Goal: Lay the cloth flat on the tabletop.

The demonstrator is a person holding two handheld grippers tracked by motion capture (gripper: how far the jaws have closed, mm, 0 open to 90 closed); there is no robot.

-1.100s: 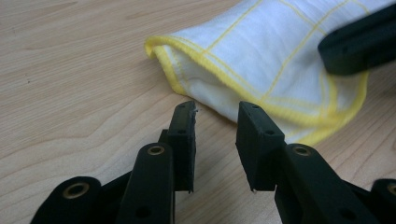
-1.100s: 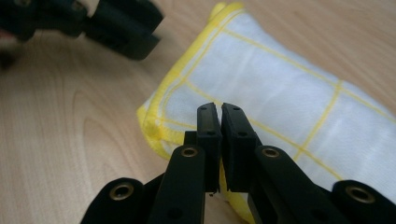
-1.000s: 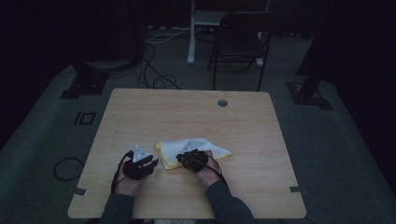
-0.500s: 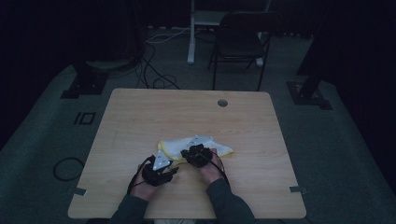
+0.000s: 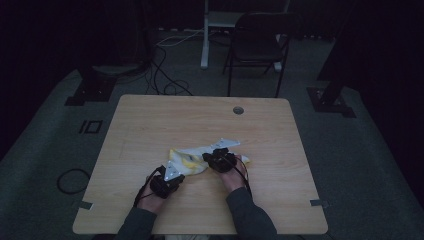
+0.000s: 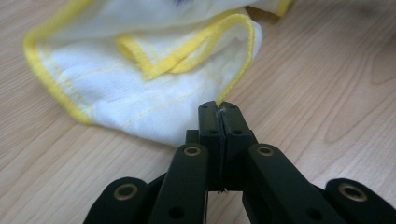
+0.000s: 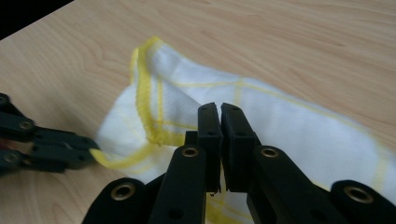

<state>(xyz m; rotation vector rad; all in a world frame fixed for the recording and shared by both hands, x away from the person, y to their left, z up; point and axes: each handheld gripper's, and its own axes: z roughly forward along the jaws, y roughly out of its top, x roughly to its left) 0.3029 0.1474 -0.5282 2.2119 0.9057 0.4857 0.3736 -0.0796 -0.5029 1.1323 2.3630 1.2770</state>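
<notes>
From the high view, a white cloth with yellow hem [image 5: 200, 161] lies crumpled mid-table [image 5: 150, 120] between both grippers; the left gripper [image 5: 172, 172] has slid in to its near corner. In the left gripper view its jaws have just been closing and now pinch the cloth's [image 6: 140, 79] hem. In the right gripper view, the right gripper [image 7: 220, 114] stands shut over the cloth [image 7: 280, 121], so spreading looks ready.

The cloth [image 6: 140, 88] is white with a bright yellow edge and thin yellow lines that cross on it. The desk [image 5: 200, 115] is light brown wood with darker wavy stripes. The left gripper [image 6: 219, 112] is black with small gold rings. The right gripper [image 7: 220, 112] is black with gold rings too. The chair [image 5: 260, 45] is black. The floor [image 5: 45, 150] is dark grey.
</notes>
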